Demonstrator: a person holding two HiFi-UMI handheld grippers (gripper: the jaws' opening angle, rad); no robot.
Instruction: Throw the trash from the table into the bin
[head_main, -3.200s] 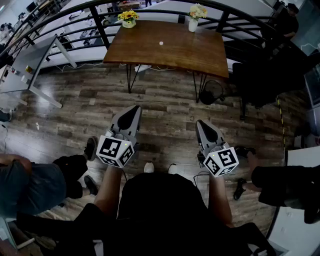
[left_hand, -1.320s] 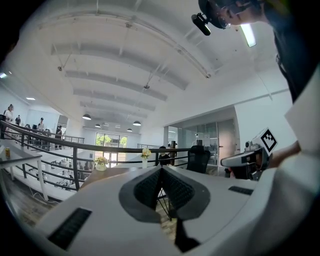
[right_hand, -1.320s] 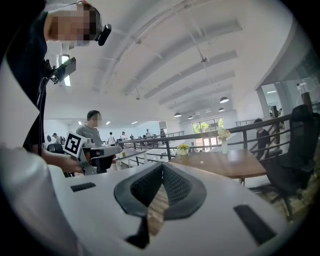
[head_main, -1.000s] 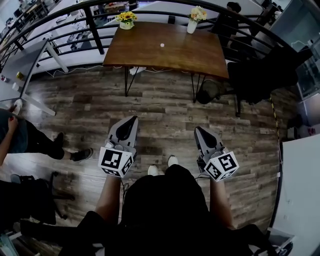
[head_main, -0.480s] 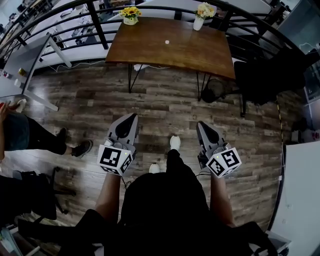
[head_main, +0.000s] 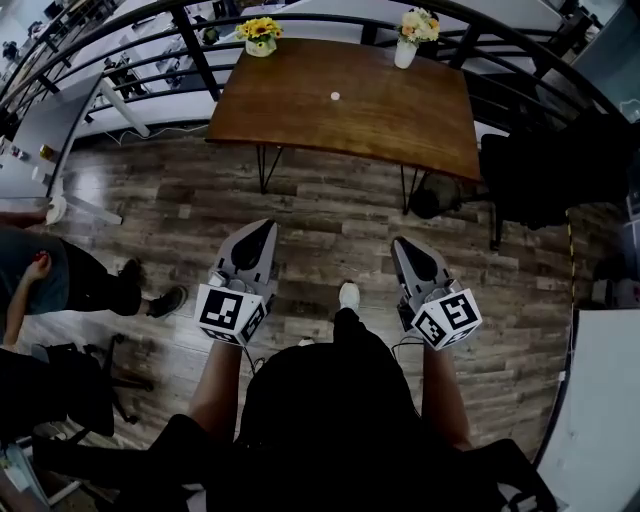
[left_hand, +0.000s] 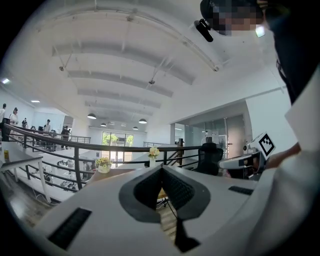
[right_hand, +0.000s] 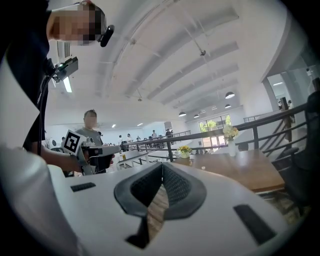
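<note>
1. My left gripper (head_main: 264, 227) has its jaws pressed together with nothing between them. My right gripper (head_main: 400, 243) is closed and empty too. Both are well short of the table (head_main: 400, 110), out over the floor (head_main: 330, 215).
2. The trash (head_main: 334, 97) is a small white lump, perhaps crumpled paper. It lies alone on the table top, nearer the far edge than the near one and a little left of the middle.
3. I judge the step in hand to be the approach to the table, since nothing has been picked up yet.
4. To do it well, I should stop at the table's near edge and open one gripper's jaws before reaching. Coming down over the lump works better than sweeping in from the side.
5. The lump looks light and roundish, so a nudge could send it rolling across the table. A soft, centred pinch should do.
6. The table top is smooth brown wood with a slight sheen, on thin dark metal legs. The floor is grey-brown planks.
7. A pot of yellow flowers (head_main: 260, 35) and a white vase (head_main: 405, 47) stand at the table's far corners, well clear of my reach path.
8. A dark round thing (head_main: 428, 203) sits by the table's right-hand legs. It may be the bin, though I cannot tell.
</note>
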